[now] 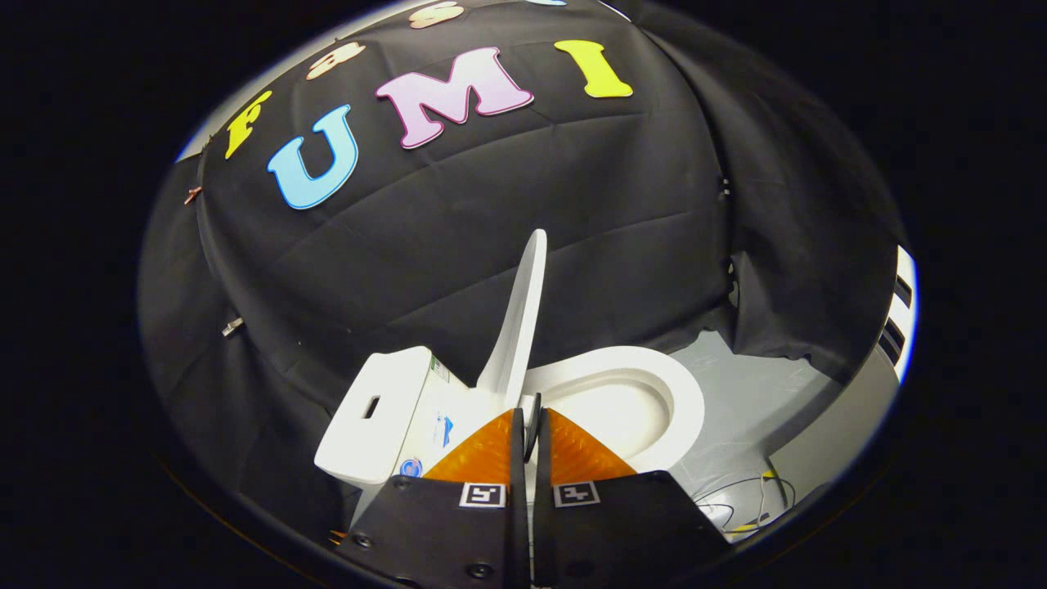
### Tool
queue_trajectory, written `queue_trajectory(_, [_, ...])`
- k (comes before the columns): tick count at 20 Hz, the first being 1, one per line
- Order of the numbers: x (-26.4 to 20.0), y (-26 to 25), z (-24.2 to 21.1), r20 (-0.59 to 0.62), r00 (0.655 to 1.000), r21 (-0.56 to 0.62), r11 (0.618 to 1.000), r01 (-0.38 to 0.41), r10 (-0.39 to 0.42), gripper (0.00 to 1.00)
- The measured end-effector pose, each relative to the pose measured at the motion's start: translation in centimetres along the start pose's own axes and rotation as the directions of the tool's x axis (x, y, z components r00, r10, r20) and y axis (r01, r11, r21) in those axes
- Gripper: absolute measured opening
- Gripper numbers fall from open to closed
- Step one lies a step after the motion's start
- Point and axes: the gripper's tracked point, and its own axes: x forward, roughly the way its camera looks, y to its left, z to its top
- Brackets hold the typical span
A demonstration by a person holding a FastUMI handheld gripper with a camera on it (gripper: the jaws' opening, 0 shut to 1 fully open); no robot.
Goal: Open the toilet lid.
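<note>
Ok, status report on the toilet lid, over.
Claw closed, fingers nearly together, nothing gripped. Toilet lid raised upright just ahead of the fingers, bowl exposed. Nothing in the way.

No readable text, brand or number on the objects. Two square black-and-white coded markers (482, 494), one on each finger of the gripper (532, 419), carry patterns only, no characters. The fingers sit close together with their tips at the base of the raised toilet lid (519, 319); can't tell if they press it. Small stickers (442, 429) on the toilet body left of the fingers show blue marks, too small to read.
</note>
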Motion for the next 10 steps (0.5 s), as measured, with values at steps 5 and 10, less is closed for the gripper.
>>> queue_trajectory(5, [-0.8, 3.2, 0.2, 0.032, 0.999, -0.085, 0.996, 0.022, -0.02, 0.07])
queue_trajectory(10, [-1.4, 7.0, 0.2, 0.093, 0.993, -0.187, 0.979, 0.083, -0.066, 0.07])
